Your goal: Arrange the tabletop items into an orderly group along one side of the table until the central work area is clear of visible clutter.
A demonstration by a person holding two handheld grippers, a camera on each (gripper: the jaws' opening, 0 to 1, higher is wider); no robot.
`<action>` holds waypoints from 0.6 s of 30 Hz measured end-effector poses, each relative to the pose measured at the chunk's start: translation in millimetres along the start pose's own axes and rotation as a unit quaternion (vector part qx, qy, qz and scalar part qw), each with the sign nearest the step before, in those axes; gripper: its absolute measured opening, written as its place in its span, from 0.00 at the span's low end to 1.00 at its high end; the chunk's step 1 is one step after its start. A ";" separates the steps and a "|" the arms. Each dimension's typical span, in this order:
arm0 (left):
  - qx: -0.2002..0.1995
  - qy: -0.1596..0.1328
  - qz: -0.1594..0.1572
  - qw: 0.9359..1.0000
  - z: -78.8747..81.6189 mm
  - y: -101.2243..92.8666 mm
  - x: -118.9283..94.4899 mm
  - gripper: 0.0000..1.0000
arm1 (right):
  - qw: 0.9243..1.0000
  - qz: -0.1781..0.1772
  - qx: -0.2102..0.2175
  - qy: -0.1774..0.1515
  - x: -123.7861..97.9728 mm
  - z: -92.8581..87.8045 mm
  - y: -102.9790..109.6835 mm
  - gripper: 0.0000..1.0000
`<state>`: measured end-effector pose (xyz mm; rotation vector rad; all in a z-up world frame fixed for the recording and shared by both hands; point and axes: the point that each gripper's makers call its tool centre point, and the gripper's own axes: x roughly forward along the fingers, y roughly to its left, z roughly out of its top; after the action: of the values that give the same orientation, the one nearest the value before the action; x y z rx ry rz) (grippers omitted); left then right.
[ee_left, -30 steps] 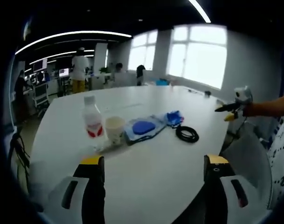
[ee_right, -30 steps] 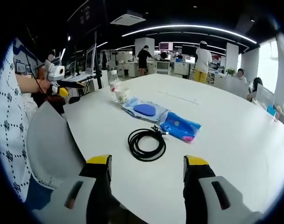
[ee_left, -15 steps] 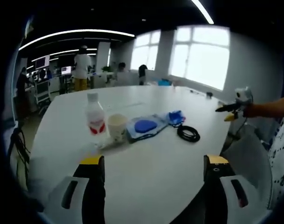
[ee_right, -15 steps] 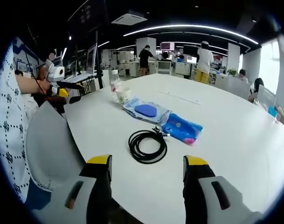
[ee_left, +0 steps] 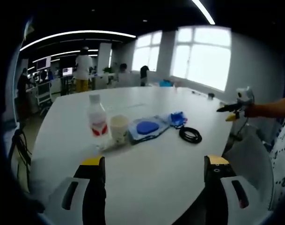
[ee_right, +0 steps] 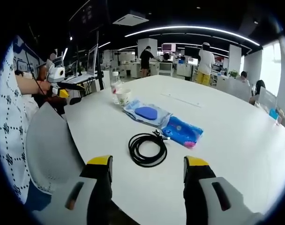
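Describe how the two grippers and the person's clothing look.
Both the left gripper and the right gripper have black jaws with yellow tips on pale grey bodies with dark slots. The person's garment is white with a dark diamond pattern.

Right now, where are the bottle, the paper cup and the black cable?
bottle (ee_left: 98, 123), left gripper view, on its red label.
paper cup (ee_left: 118, 129), left gripper view, on its side wall.
black cable (ee_right: 147, 149), right gripper view, on the coil's strand.

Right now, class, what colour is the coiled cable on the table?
Black; the coiled cable shows best in the right gripper view.
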<state>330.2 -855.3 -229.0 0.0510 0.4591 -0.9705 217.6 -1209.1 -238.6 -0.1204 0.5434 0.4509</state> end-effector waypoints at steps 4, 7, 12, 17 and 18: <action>0.003 -0.003 0.001 1.000 2.9 0.7 0.3 0.84 | 1.000 0.000 -0.001 -0.001 -0.6 0.4 -0.2 0.60; 0.003 -0.004 0.000 1.000 4.6 0.3 0.9 0.84 | 1.000 0.002 -0.001 0.000 -0.3 -0.1 2.1 0.59; 0.003 -0.004 0.000 1.000 5.1 0.5 1.2 0.84 | 1.000 0.003 0.002 -0.002 -0.2 -0.6 2.6 0.60; 0.002 -0.005 0.000 1.000 5.4 1.0 0.0 0.83 | 1.000 0.002 0.002 -0.002 -1.0 -0.2 2.1 0.59; 0.002 -0.005 0.001 1.000 5.3 1.6 -0.2 0.83 | 1.000 0.002 0.001 -0.001 -1.0 -0.4 2.1 0.59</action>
<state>333.2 -855.5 -224.4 0.0506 0.4464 -0.9687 215.7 -1207.7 -238.4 -0.1163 0.5420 0.4547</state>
